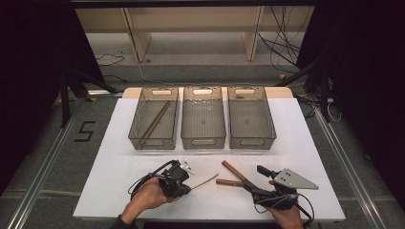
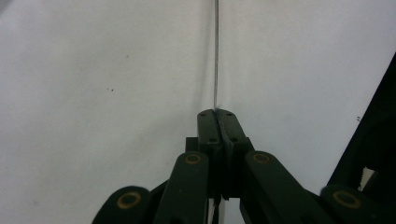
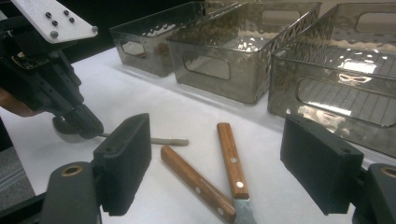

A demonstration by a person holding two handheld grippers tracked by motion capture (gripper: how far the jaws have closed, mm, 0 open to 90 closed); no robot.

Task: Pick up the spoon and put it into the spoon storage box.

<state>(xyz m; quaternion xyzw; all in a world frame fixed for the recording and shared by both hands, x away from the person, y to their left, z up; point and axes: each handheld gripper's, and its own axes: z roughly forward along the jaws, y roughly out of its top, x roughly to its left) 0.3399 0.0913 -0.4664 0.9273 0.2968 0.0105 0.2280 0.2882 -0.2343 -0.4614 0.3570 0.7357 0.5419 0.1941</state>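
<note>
Looking down from the high view: left gripper (image 1: 184, 179) low on the white table (image 1: 119, 167), jaws shut on a thin metal utensil (image 1: 206, 180) that runs out to its right. Right gripper (image 1: 260, 172) near the front edge, jaws spread, holding nothing. Two wooden-handled knives (image 1: 232, 175) lying crossed between the two grippers, just left of the right one. Three clear bins (image 1: 203, 119) in a row well beyond both; left bin holding brown sticks (image 1: 155, 121).

Left gripper view: jaws pressed together on the utensil (image 2: 216, 56), seen edge-on, extending straight ahead over the bare table (image 2: 93, 70).

Right gripper view: jaws wide apart, empty; knives (image 3: 215, 170) lying on the table between and just ahead of them, untouched. Left gripper (image 3: 91, 133) ahead to the left, clamped on the utensil's grey handle (image 3: 163, 140). Bins (image 3: 243, 51) behind.
</note>
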